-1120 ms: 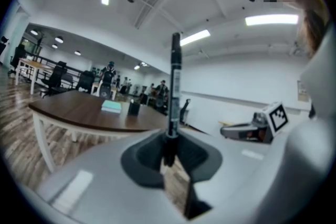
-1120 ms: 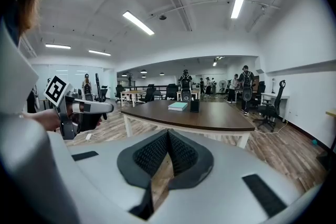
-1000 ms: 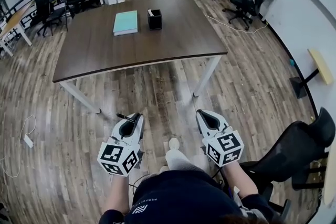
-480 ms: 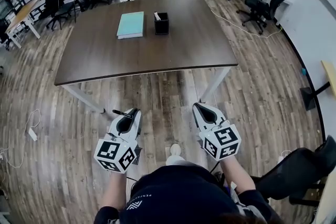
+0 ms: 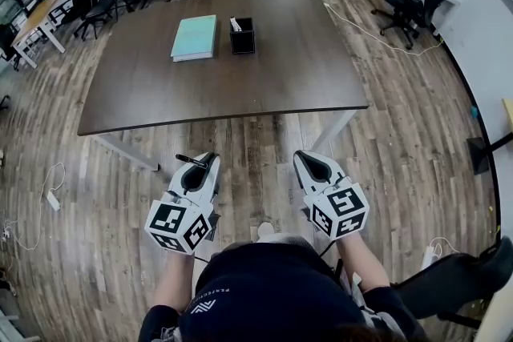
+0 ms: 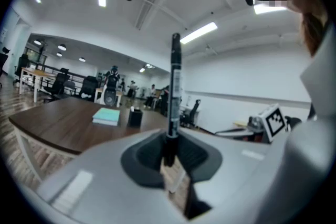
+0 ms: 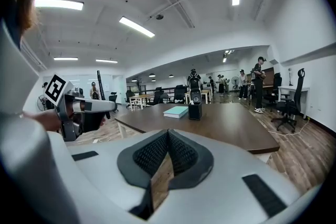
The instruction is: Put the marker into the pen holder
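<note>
The marker [image 6: 174, 97] is sitting clamped crosswise in my left gripper [image 5: 210, 159], which I am holding well short of the table [image 5: 280, 76]. Far ahead of it, a teal book [image 5: 195, 38] and the black pen holder [image 5: 242, 36] are sitting side by side. My right gripper [image 7: 167, 136] is hanging alongside, its jaws pressing together on nothing.

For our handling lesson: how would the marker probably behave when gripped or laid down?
The marker looks stiff: it stands straight though the left tongs grip only one end. Round and slim, it would probably roll if laid flat.
</note>
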Demonstrator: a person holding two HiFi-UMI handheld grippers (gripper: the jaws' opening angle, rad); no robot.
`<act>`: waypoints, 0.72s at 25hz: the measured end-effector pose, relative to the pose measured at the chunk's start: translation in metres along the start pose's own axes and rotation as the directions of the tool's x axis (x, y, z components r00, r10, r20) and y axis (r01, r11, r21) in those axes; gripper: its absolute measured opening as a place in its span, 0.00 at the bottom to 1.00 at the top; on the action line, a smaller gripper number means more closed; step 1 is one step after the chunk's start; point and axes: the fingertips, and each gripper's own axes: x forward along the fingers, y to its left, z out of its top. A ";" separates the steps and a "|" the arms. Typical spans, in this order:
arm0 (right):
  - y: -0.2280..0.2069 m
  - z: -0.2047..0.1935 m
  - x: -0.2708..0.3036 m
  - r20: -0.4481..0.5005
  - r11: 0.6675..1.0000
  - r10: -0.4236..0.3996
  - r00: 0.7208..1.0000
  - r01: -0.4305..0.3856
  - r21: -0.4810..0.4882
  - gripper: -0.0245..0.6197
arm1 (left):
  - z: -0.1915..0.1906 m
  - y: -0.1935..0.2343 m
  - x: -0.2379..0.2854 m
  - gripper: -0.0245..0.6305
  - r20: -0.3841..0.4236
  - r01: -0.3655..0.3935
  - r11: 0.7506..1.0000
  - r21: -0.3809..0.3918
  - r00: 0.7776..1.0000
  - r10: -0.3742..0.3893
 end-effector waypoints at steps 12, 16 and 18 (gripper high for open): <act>-0.029 0.011 0.043 -0.009 0.999 0.039 0.999 -0.039 -0.001 0.04 | 0.014 0.018 0.053 0.11 0.002 0.002 1.000 0.000 1.000 -0.002; -0.033 0.013 0.064 -0.018 0.999 0.053 0.998 -0.053 -0.001 0.04 | 0.015 0.035 0.071 0.11 -0.008 0.000 1.000 -0.009 1.000 0.000; -0.039 0.013 0.075 -0.023 0.999 0.054 0.998 -0.053 0.011 0.04 | 0.015 0.043 0.083 0.11 -0.007 0.006 1.000 -0.015 1.000 -0.006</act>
